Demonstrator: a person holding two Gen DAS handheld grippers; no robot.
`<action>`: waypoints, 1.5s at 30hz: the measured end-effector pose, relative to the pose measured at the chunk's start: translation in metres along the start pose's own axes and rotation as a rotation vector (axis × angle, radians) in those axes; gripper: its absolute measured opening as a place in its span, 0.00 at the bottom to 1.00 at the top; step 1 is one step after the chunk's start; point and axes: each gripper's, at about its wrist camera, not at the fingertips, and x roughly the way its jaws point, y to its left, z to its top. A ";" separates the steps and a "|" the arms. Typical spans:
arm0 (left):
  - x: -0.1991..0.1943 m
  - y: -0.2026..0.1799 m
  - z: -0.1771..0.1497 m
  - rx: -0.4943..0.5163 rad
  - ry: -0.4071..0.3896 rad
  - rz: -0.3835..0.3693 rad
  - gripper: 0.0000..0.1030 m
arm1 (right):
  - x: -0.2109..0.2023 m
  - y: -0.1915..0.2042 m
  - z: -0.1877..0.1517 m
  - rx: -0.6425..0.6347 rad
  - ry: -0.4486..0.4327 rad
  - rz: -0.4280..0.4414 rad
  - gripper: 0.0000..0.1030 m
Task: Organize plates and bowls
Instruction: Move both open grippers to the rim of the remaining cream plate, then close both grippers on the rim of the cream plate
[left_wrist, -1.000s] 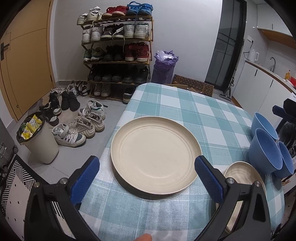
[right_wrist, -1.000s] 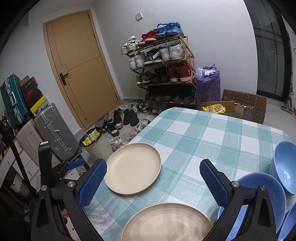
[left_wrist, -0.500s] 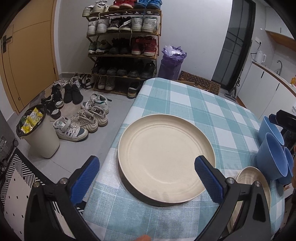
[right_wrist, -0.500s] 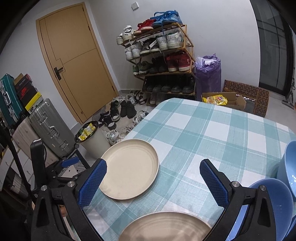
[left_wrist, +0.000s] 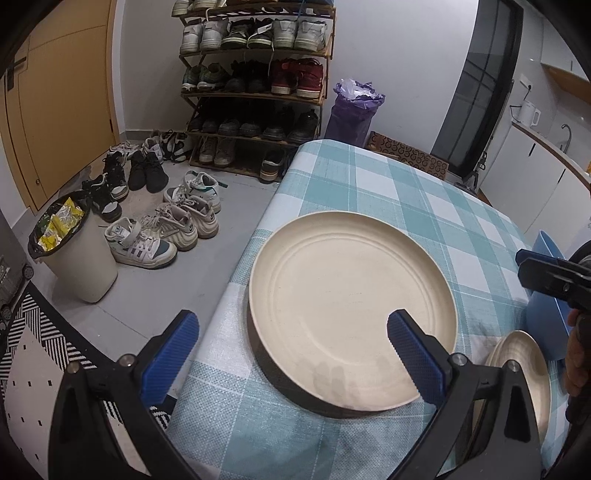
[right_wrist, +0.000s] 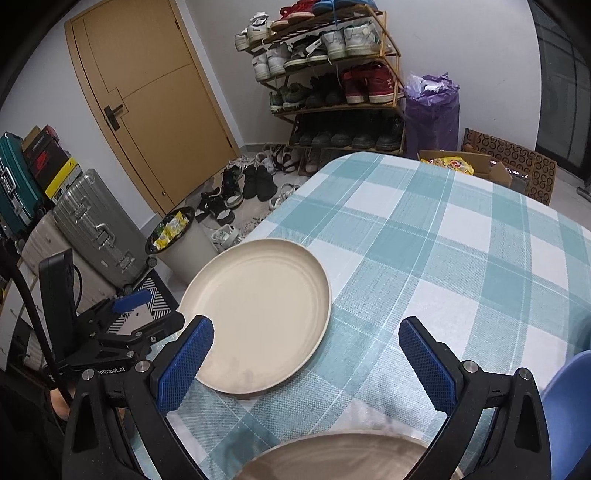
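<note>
Two cream plates and blue bowls sit on the checked tabletop (left_wrist: 369, 192). The large plate (left_wrist: 351, 310) lies flat, face up and holds nothing, near the tabletop's left edge. The small plate (left_wrist: 524, 373) lies at its 4 o'clock, close beside it, also with nothing in it; in the right wrist view only its far rim (right_wrist: 347, 458) shows at 6 o'clock. At 3 o'clock of the large plate stand the blue bowls (left_wrist: 546, 325); how many I cannot tell, as they are partly hidden.

The left gripper (left_wrist: 291, 354) hovers over the near rim of the large plate, its fingers (left_wrist: 413, 354) wide apart and gripping nothing. The right gripper (right_wrist: 306, 362) hangs above the small plate, fingers (right_wrist: 428, 365) likewise spread and gripping nothing.

On the floor at 9 o'clock, a white bin (left_wrist: 70, 251) holds yellow wrappers.
</note>
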 end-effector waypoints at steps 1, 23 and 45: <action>0.002 0.001 0.000 -0.002 0.003 0.002 0.99 | 0.004 0.000 0.000 0.002 0.008 0.002 0.99; 0.031 0.007 -0.008 -0.026 0.071 0.007 0.77 | 0.069 -0.007 -0.009 0.039 0.157 0.037 0.76; 0.038 0.006 -0.014 -0.015 0.102 -0.016 0.35 | 0.086 0.000 -0.015 0.008 0.205 -0.005 0.30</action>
